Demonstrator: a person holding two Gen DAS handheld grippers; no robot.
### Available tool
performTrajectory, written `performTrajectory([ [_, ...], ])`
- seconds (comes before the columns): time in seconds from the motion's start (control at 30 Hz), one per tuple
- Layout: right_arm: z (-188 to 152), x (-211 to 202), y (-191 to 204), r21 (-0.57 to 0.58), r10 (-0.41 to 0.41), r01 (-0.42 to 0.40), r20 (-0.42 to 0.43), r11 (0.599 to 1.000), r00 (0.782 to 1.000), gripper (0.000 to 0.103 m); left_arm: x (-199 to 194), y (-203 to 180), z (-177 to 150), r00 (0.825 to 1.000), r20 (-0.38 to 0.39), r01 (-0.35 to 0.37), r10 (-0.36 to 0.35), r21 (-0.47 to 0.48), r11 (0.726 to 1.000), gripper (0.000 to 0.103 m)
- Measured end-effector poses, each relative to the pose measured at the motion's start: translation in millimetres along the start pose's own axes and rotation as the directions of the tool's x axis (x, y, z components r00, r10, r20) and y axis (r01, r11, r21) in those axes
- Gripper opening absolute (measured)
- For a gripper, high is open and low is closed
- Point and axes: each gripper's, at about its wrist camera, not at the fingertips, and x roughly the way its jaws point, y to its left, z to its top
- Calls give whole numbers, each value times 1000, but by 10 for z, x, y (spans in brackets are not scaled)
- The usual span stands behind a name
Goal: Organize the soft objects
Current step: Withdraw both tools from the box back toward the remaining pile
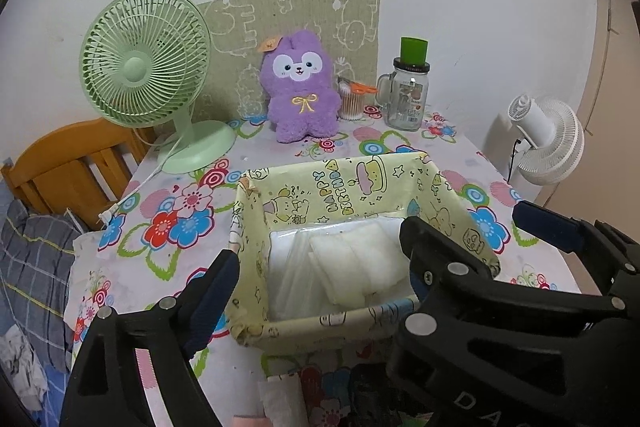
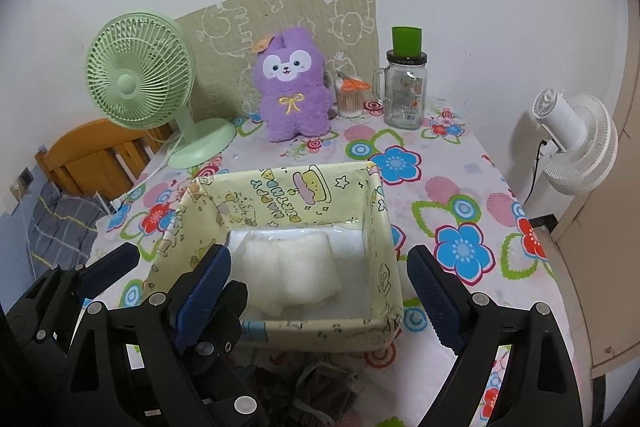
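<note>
A yellow cartoon-print box stands on the flowered tablecloth. Inside lie white soft pads in clear wrapping. My left gripper hangs open above the box's near-left side, with nothing between its fingers. My right gripper is also open, over the box's near-right side, and holds nothing. The two grippers sit side by side, their inner fingers almost touching. A purple plush rabbit sits upright at the back of the table. A dark knitted item and a small white pack lie in front of the box.
A green desk fan stands at the back left, its cord trailing off the table's left edge. A glass jar with a green lid and a cup of cotton swabs stand at the back right. A white fan is beyond the right edge.
</note>
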Motion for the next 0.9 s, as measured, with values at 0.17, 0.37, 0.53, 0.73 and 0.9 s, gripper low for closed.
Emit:
performTrajectory([
  [0.17,-55,-98,18,-5,1,-1,8,1000,1000,92,-103,-8,-58,1000,10,2,-2,-2,1000,90],
  [0.37,-116,-204,6,4,1,-1,15,1000,1000,92,-209,-10,-126,1000,19,16,-15,-7,1000,95],
  [0.53,-174,-310,27,-7,-7,7,28,1000,1000,92,-318,-21,-202,999,38,-1,1,-9,1000,99],
  [0.73,-280,-426,61,-18,-11,12,39,1000,999,92,-399,-16,-309,999,39,13,-12,-10,1000,99],
  [0.9,-393,-483,68,-21,-17,18,40,1000,999,92,-444,-27,-433,998,41,39,-39,-2,999,99],
])
